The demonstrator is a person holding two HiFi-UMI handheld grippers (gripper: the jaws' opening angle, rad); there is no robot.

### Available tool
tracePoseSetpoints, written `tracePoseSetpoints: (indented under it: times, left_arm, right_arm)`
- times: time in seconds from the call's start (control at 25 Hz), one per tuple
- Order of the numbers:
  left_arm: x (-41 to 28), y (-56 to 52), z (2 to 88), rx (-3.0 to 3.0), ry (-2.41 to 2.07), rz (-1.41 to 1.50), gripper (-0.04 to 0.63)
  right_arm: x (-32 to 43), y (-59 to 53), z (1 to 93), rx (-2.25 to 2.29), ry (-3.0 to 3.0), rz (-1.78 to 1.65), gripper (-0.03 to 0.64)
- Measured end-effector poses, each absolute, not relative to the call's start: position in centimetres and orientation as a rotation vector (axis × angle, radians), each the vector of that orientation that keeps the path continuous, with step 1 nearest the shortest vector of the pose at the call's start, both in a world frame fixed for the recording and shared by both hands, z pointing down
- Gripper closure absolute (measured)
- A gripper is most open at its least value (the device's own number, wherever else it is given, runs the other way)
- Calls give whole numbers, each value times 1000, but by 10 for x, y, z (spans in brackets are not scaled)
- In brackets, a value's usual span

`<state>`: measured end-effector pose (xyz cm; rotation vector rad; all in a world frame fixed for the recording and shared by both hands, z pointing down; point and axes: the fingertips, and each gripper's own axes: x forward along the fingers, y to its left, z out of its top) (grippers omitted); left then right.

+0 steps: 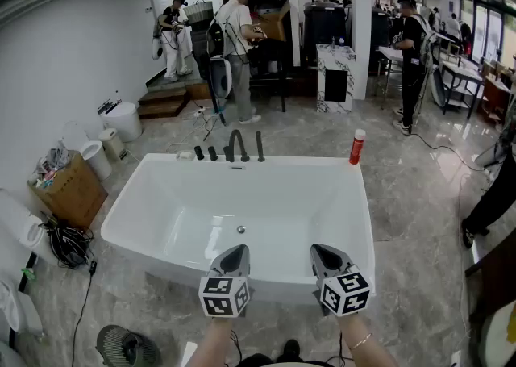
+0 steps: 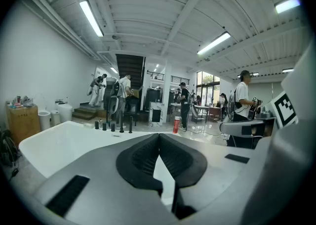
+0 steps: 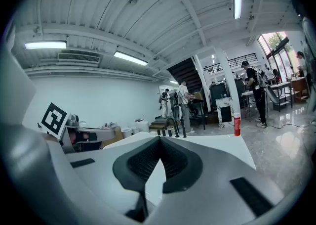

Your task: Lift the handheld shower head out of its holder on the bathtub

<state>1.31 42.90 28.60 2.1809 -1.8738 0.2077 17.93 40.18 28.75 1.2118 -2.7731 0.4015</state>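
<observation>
A white bathtub (image 1: 161, 176) fills the middle of the head view. On its far rim stands a row of black fittings: two knobs, a curved spout (image 1: 236, 145) and a slim upright handheld shower head (image 1: 260, 146) in its holder. My left gripper (image 1: 234, 254) and right gripper (image 1: 325, 254) hover side by side over the near rim, far from the fittings. Both are shut with nothing between the pads. The left gripper view shows its jaws (image 2: 159, 137) shut and the shower head (image 2: 130, 125) far ahead. In the right gripper view the jaws (image 3: 160, 140) meet below the fittings (image 3: 174, 129).
A red bottle (image 1: 356, 147) stands on the tub's far right corner. A cardboard box (image 1: 68, 188), white bins (image 1: 97, 157) and black cables (image 1: 68, 246) crowd the floor at left. A fan (image 1: 125, 347) sits near my feet. Several people stand beyond the tub.
</observation>
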Motion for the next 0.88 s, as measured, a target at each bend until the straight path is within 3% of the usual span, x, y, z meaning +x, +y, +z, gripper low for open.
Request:
tracePoseSetpoints:
  times: [0.52,0.88]
  left_arm:
    - [17,409,295,2143,-1875,236,575]
    - [-21,334,311,2152,-1862,238,575]
  right_arm:
    - [172,384,293,1123,-2809,430,611]
    - [138,316,311,1153,-2795,479,611]
